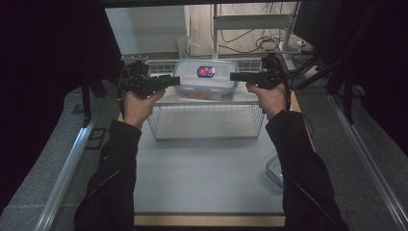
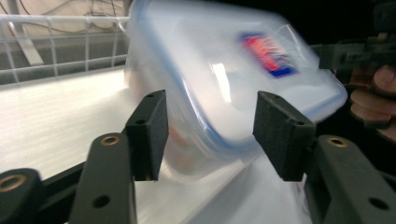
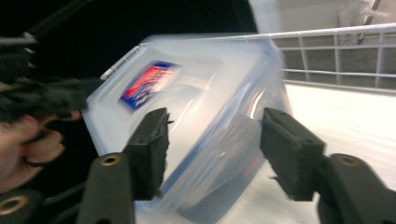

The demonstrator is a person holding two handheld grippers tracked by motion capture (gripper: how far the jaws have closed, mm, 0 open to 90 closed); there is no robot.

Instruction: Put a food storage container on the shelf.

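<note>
Box [image 1: 205,79] at the far edge of the table, on top of the wire basket [image 1: 207,120], lid up, red-and-blue label [image 1: 206,71] on the lid. Long axis across the table, left to right, so one short end faces each hand.

Left gripper [image 1: 174,81] at the left end, right gripper [image 1: 234,76] at the right end, both pointing inward and level. Equally near; neither hand favoured.

From the left gripper's own camera: jaws apart, box [image 2: 219,88] beyond and between them, a corner reaching into the gap, pads not pressing. From the right gripper's camera: same picture mirrored, jaws apart, box [image 3: 201,116] in the gap, no contact that can be made out. Blur in both, so the exact clearance hard to judge.

High view gives the layout and the symmetry. Gripper views add something reddish and something dark inside the box, and each shows the other hand past the far end.
</note>
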